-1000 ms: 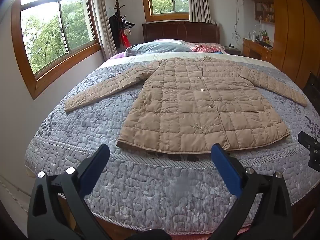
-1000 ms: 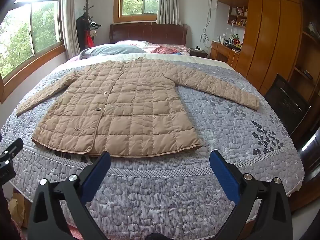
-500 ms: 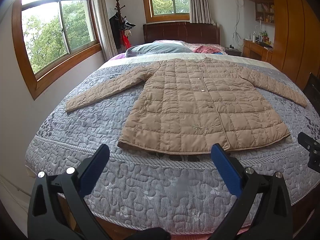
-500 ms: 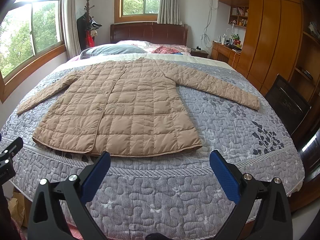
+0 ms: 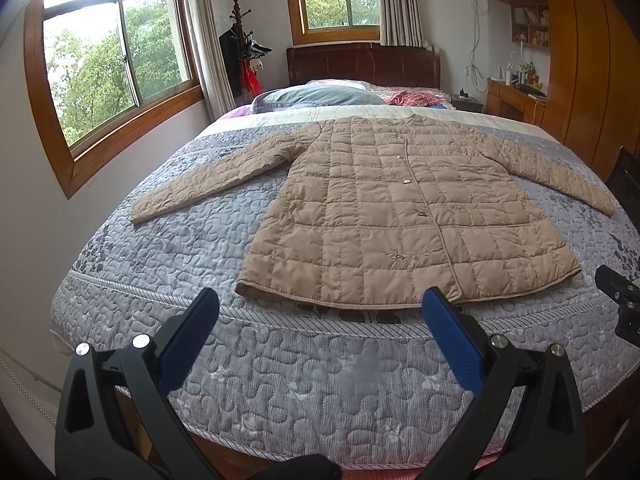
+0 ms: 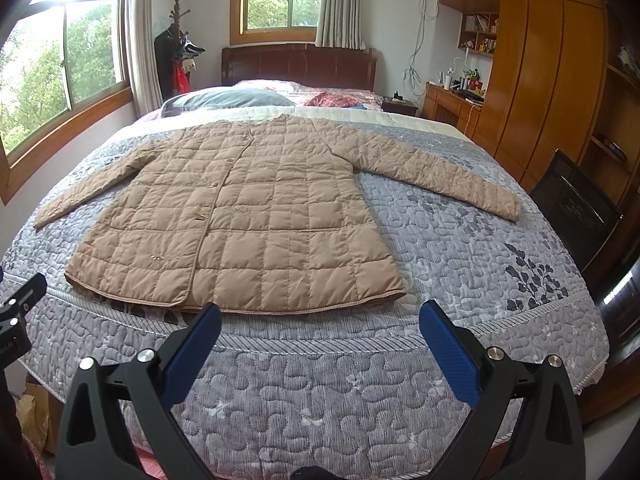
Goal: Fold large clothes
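Coat: we find a tan quilted coat [image 5: 404, 216] lying flat and face up across the middle of the frame, buttoned down the front, collar toward the headboard, hem toward the cameras.
Sleeves: we note both spread outward; one cuff reaches the left of the left wrist view, the other the right of the right wrist view.
Bed: we see a grey patterned quilt on the bed [image 5: 168, 248], carrying the coat; the hem lies just short of the striped border near the foot.
Left claw: we record the left claw [image 5: 320, 312] at the bottom of its frame, blue pads wide apart, holding nothing, apart from the hem.
Right claw: we record the right claw [image 6: 320, 316] likewise at the bottom of its frame, pads wide apart and empty, clear of the coat.
Pillow: we note a grey pillow [image 6: 228, 100] at the upper centre, beyond the collar.
Surroundings: we see a wooden wardrobe [image 6: 548, 80] at the upper right.
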Tool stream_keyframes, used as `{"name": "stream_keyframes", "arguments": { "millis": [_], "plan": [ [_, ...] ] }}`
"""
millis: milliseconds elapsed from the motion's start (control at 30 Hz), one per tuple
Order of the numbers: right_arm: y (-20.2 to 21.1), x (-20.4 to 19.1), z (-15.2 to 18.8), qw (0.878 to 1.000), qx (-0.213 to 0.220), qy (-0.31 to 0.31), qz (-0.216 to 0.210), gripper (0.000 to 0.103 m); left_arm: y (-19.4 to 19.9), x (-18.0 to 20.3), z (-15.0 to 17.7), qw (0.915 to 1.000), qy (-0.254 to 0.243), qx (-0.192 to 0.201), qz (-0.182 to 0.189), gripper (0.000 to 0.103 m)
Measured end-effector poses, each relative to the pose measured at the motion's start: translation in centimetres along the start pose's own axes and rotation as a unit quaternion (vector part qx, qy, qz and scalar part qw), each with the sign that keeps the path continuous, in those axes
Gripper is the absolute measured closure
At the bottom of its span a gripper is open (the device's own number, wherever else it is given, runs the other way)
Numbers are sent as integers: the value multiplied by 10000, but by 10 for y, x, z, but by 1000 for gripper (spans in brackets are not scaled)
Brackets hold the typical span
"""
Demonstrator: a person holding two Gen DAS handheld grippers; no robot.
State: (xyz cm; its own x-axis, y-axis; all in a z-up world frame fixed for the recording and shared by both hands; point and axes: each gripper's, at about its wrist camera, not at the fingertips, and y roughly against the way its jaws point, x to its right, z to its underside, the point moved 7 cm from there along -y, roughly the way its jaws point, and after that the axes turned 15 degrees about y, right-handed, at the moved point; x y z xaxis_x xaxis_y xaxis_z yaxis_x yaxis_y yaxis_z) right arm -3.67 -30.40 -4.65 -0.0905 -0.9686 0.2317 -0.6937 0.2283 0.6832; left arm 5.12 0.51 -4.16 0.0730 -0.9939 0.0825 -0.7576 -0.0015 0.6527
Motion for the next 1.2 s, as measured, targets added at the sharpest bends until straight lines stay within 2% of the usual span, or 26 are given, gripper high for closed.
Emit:
{"name": "stream_keyframes", "arguments": {
  "millis": [1200],
  "plan": [
    [-2, -2, -2, 10000, -22, 22, -11, 4, -3, 0, 0, 10000, 2, -16, 4, 3]
  ]
}}
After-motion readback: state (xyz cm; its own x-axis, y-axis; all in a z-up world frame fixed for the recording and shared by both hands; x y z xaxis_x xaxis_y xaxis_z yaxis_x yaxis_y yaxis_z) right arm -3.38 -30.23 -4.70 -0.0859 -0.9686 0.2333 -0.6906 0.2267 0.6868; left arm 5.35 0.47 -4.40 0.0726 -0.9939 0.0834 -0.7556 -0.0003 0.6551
